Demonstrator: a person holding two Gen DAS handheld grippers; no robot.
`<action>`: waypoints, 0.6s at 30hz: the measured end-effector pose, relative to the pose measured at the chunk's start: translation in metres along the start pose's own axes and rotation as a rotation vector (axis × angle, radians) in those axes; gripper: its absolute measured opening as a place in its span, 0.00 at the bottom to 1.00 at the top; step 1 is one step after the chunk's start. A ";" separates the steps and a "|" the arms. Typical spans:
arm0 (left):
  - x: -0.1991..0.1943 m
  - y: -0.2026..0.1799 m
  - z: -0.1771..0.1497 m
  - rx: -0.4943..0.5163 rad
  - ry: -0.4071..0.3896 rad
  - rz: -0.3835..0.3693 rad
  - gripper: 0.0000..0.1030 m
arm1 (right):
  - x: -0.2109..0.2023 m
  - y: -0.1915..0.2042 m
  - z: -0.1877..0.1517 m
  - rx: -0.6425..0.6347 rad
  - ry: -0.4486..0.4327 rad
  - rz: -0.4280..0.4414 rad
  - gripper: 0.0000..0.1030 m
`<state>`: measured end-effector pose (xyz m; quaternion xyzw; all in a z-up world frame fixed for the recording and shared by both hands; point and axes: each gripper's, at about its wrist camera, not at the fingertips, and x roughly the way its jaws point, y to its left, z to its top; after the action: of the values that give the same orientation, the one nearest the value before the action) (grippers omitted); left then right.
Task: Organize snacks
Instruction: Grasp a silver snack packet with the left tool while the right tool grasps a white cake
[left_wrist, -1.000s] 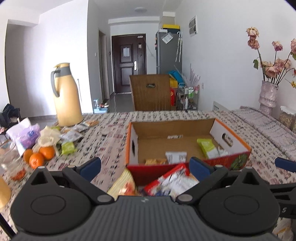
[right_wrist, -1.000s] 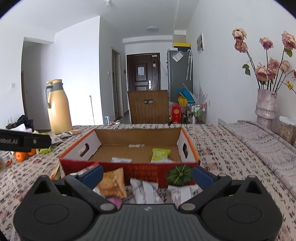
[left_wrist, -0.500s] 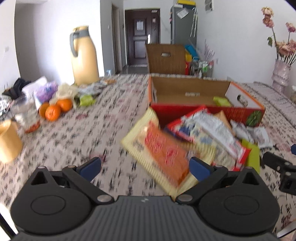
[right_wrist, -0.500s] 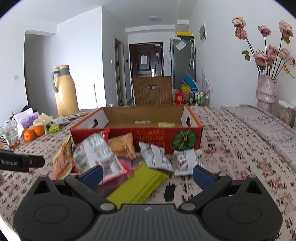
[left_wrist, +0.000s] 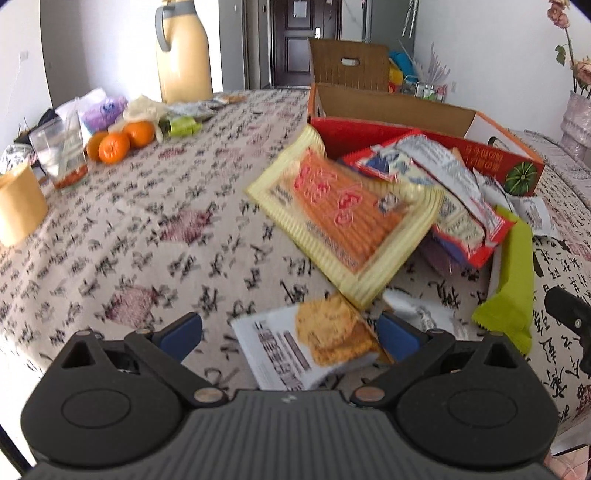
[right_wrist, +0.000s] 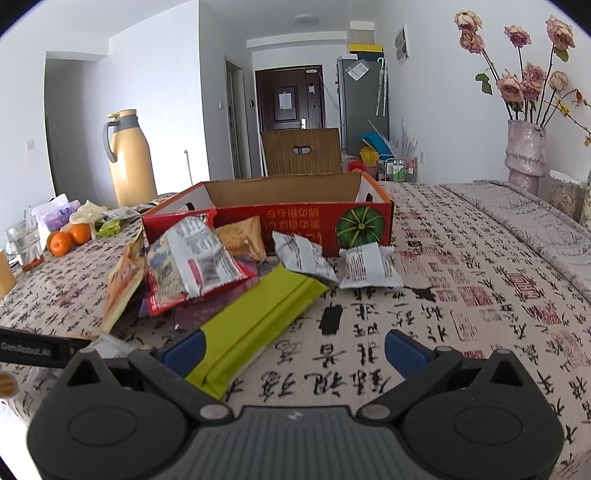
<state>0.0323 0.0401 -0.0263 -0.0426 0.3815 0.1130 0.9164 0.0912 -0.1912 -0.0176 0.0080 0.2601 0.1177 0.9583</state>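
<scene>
A red cardboard box (left_wrist: 436, 144) (right_wrist: 280, 221) stands open on the patterned tablecloth. A pile of snack packets lies in front of it: a yellow-orange packet (left_wrist: 343, 214), a red-and-white packet (left_wrist: 443, 184) (right_wrist: 192, 262), a lime-green packet (left_wrist: 513, 280) (right_wrist: 258, 321), two small white packets (right_wrist: 365, 267). A white packet with a biscuit picture (left_wrist: 310, 347) lies between the fingers of my open left gripper (left_wrist: 290, 336). My right gripper (right_wrist: 293, 347) is open and empty over the near end of the lime-green packet.
At the left are oranges (left_wrist: 118, 142), a yellow thermos (left_wrist: 183, 51), a glass (left_wrist: 61, 155), a paper cup (left_wrist: 18, 210) and bags. A vase of flowers (right_wrist: 524, 147) stands at the far right. A chair (right_wrist: 301, 151) is behind the table.
Both grippers have pulled back from the box and tilted down. The pile of packets has come into full view, and the biscuit packet now shows between the left fingers.
</scene>
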 end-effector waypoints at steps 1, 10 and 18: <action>0.001 0.000 -0.001 -0.005 0.007 -0.004 0.99 | -0.001 0.000 -0.001 0.000 0.002 -0.002 1.00; -0.003 -0.002 -0.006 0.001 -0.012 -0.036 0.73 | -0.004 0.002 -0.007 -0.006 0.012 -0.010 1.00; -0.009 0.000 -0.010 0.023 -0.041 -0.082 0.45 | -0.006 0.008 -0.009 -0.020 0.015 -0.013 1.00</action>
<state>0.0193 0.0371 -0.0265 -0.0454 0.3617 0.0718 0.9284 0.0795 -0.1850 -0.0214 -0.0040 0.2662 0.1142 0.9571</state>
